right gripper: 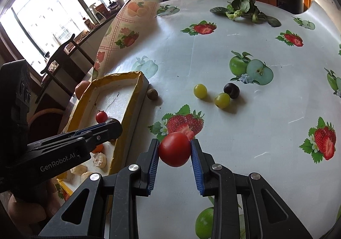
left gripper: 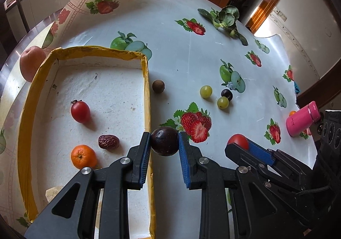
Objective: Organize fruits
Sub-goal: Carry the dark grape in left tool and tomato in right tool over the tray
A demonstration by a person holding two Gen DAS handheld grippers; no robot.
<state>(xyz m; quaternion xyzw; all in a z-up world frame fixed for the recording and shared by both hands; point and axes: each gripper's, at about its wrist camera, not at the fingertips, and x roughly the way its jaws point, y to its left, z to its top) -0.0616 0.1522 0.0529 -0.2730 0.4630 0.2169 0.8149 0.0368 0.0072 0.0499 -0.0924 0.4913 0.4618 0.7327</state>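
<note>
Fruit rides clamped in both my tongs, round dark purple plum (left gripper: 164, 140) in my left gripper (left gripper: 164, 143) and round red tomato (right gripper: 174, 149) in my right gripper (right gripper: 175, 149), bound for the near-left yellow-rimmed white foam tray (left gripper: 85, 49).

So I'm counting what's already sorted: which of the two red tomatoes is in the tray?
The small tomato lying on the tray floor near the date. The other tomato is pinched in the right tongs above the tablecloth.

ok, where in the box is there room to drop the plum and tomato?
The far half of the box is bare, beyond the cherry tomato. The middle strip along its right wall is also free. The near left corner is crowded: date, orange.
</note>
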